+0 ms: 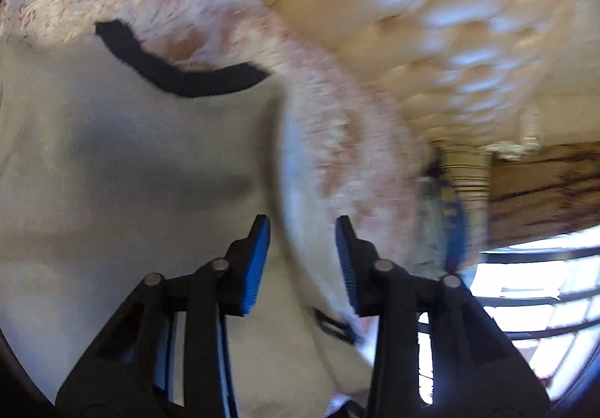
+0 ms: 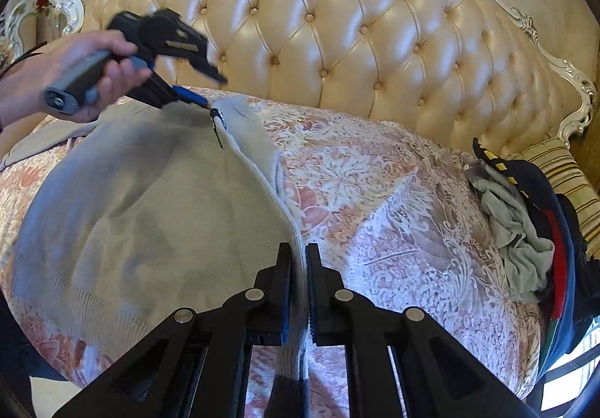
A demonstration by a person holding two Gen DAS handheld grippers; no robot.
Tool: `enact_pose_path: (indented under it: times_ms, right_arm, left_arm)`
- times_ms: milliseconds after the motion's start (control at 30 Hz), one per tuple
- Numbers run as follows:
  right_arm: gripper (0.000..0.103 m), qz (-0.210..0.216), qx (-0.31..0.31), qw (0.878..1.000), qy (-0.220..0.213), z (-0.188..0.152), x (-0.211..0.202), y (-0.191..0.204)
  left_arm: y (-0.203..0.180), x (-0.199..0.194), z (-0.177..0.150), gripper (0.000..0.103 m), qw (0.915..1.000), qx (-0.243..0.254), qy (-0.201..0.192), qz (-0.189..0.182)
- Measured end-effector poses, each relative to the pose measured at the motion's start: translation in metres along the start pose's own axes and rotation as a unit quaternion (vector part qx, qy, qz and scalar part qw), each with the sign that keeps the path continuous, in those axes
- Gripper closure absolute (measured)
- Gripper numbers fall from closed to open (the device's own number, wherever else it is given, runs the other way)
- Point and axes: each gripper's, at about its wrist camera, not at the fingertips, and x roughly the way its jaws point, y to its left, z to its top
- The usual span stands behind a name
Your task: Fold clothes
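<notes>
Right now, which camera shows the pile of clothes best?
The right wrist view: the pile of clothes sits sharp at the bed's right edge, grey, dark and red pieces distinct. In the left wrist view the pile is only a blurred blue-grey smear.

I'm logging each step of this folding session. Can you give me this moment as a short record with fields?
surface: bed with pink-and-white floral cover, tufted cream headboard behind
garment: pale grey sweater with black collar trim, spread on the bed
right tool: shut on the sweater's edge
left tool: jaws apart, over the sweater near its collar, gripping nothing
left hand: holds the left tool's handle
other clothes: heap at the bed's right side
image quality: left wrist view blurred
</notes>
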Motion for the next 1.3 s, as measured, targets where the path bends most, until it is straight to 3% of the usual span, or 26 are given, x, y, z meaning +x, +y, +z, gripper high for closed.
enact_pose_path:
  times_ms: [33, 100, 267, 500, 800, 900, 933, 1000, 1033, 1067, 1167, 1233, 1300]
  right_arm:
    - [0.096, 0.001, 0.002, 1.000, 0.002, 0.000, 0.001, -0.002]
    - [0.096, 0.005, 0.008, 1.000, 0.003, 0.002, 0.003, -0.010]
    - [0.096, -0.001, 0.026, 1.000, -0.001, 0.011, 0.004, -0.042]
    - [0.096, -0.034, 0.061, 0.998, 0.000, 0.028, 0.014, -0.103]
    - [0.096, -0.063, 0.090, 0.994, 0.026, 0.027, 0.042, -0.165]
    - [0.096, -0.066, 0.097, 0.992, 0.037, 0.026, 0.054, -0.177]
    - [0.096, -0.068, 0.096, 0.992, 0.041, 0.026, 0.059, -0.179]
    - [0.096, -0.064, 0.102, 0.991, 0.052, 0.023, 0.068, -0.186]
    - [0.096, -0.059, 0.108, 0.991, 0.055, 0.021, 0.071, -0.188]
    - [0.096, -0.031, 0.131, 0.989, 0.058, 0.018, 0.074, -0.195]
    - [0.089, -0.007, 0.175, 0.983, 0.058, 0.007, 0.074, -0.210]
    - [0.075, 0.025, 0.215, 0.974, 0.061, -0.004, 0.071, -0.223]
    - [0.042, 0.068, 0.264, 0.960, 0.055, -0.016, 0.064, -0.238]
  left_arm:
    - [-0.002, 0.007, 0.003, 0.069, 0.9999, 0.004, 0.006, 0.008]
    - [-0.009, 0.013, 0.006, 0.101, 0.9995, 0.019, 0.008, 0.022]
    - [-0.052, 0.030, 0.018, 0.100, 0.9965, 0.068, 0.014, 0.047]
    - [-0.090, 0.069, 0.032, 0.099, 0.9948, 0.069, 0.019, 0.072]
    - [-0.102, 0.109, 0.044, 0.099, 0.9925, 0.054, 0.009, 0.109]
    - [-0.095, 0.116, 0.045, 0.098, 0.9946, 0.034, -0.001, 0.098]
    - [-0.093, 0.117, 0.046, 0.096, 0.9957, 0.024, -0.005, 0.089]
    - [-0.087, 0.114, 0.048, 0.067, 0.9983, 0.007, -0.015, 0.056]
    - [-0.085, 0.110, 0.048, 0.058, 0.9991, 0.000, -0.021, 0.037]
    - [-0.085, 0.105, 0.048, 0.045, 0.9992, -0.002, -0.030, 0.027]
    - [-0.084, 0.085, 0.049, 0.041, 0.9984, -0.017, -0.053, -0.010]
    - [-0.083, 0.069, 0.047, 0.041, 0.9973, -0.027, -0.058, -0.037]
    - [-0.086, 0.050, 0.036, 0.041, 0.9957, -0.013, -0.066, -0.063]
